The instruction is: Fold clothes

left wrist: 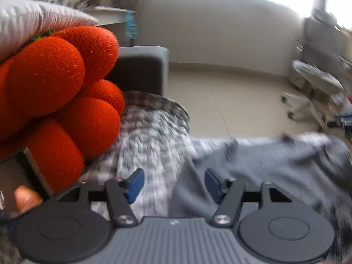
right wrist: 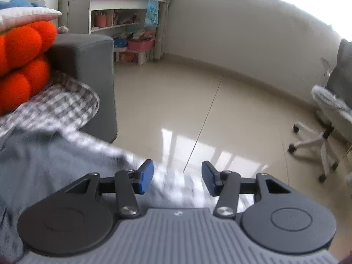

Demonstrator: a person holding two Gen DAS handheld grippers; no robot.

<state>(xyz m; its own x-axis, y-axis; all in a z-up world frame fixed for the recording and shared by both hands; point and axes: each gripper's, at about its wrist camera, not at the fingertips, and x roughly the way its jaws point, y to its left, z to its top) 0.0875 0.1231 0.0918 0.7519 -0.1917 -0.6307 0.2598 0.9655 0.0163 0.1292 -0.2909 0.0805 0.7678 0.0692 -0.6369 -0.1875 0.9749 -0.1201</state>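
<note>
A grey garment (left wrist: 264,165) lies spread on a grey-and-white checked cover (left wrist: 149,136) on a sofa seat. My left gripper (left wrist: 173,183) is open just above the garment's left edge, nothing between its blue pads. In the right wrist view the same garment (right wrist: 50,165) lies at the lower left, its edge reaching toward the left pad. My right gripper (right wrist: 177,177) is open over the checked cover's (right wrist: 66,107) front edge, with floor beyond. Both views are motion-blurred.
An orange plush cushion (left wrist: 55,88) and a white pillow (left wrist: 33,19) sit close on the left, also in the right wrist view (right wrist: 22,59). A grey sofa arm (right wrist: 92,66) stands ahead. Beige tiled floor (right wrist: 220,101), a white shelf (right wrist: 123,11) and a white swivel chair (right wrist: 325,118) lie beyond.
</note>
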